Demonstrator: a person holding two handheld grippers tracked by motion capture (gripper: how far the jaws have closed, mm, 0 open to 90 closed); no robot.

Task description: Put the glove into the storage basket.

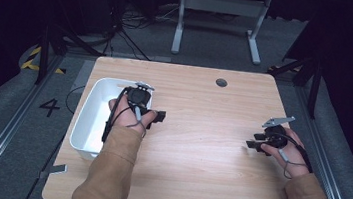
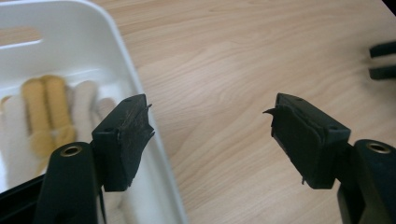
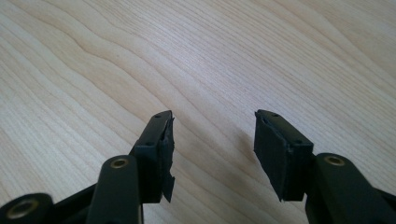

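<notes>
A white plastic bin (image 1: 87,119) stands at the table's left side; in the left gripper view the white bin (image 2: 116,51) holds a yellow and white fabric bundle (image 2: 46,112). My left gripper (image 1: 161,116) hovers by the bin's right rim, jaws wide apart and nothing between them; up close the left gripper (image 2: 210,126) has one jaw over the bin's edge and the other over bare wood. My right gripper (image 1: 252,140) sits at the table's right side, pointing left. In its own view the right gripper (image 3: 212,140) stands open above bare wood.
The light wooden table (image 1: 196,132) has a round cable hole (image 1: 221,82) near its far edge. A white desk frame (image 1: 219,19) stands on the floor beyond. The other gripper's jaw tips (image 2: 383,60) show at the far right of the left gripper view.
</notes>
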